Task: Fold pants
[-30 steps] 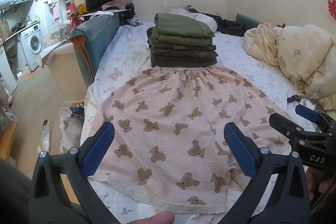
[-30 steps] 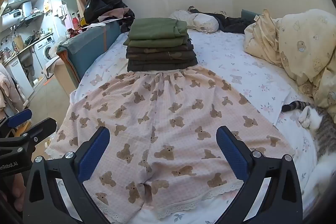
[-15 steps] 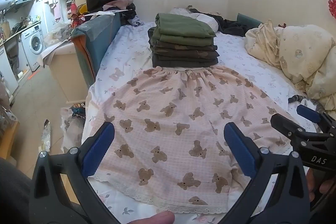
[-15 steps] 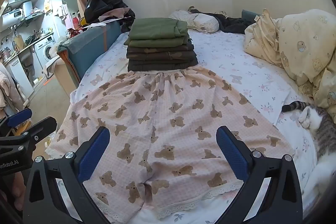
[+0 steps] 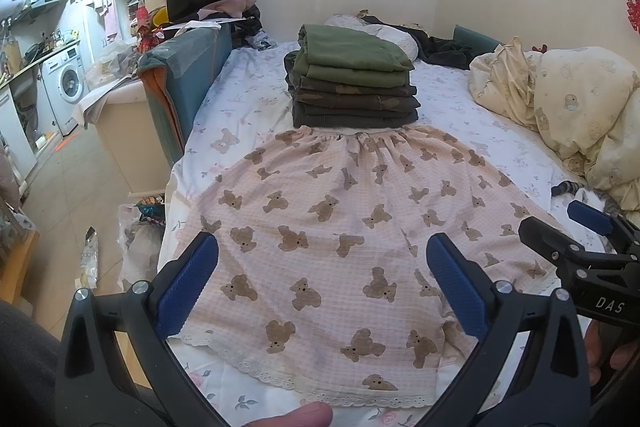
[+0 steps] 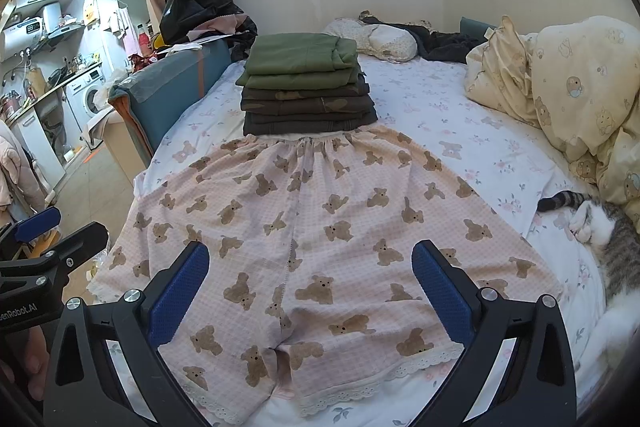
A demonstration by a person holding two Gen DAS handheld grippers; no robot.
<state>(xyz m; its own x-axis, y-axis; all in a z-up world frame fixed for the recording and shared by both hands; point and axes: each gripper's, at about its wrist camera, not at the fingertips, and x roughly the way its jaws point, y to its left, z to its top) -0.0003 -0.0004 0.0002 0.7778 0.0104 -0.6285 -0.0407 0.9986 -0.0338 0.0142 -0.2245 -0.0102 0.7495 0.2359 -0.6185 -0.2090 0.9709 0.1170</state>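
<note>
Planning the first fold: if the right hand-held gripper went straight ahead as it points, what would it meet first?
Probably the bear-print pants spread flat on the bed; the open right hand-held gripper points down at them. Depth is unclear.

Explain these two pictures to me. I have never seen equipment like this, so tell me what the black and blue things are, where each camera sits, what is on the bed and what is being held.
No robot here: a person holds a handheld two-finger clamp in each hand, each with a fisheye camera looking forward along its fingers. One picture comes from the left gripper, the other from the right gripper; the blue pads are their fingertips. Each view also catches the other clamp at its edge.

On the bed lie pink bear-print pants, spread flat, waistband against a stack of folded clothes. A cat lies at the right edge, beside a cream duvet.

Both grippers are open and hold nothing.
</note>
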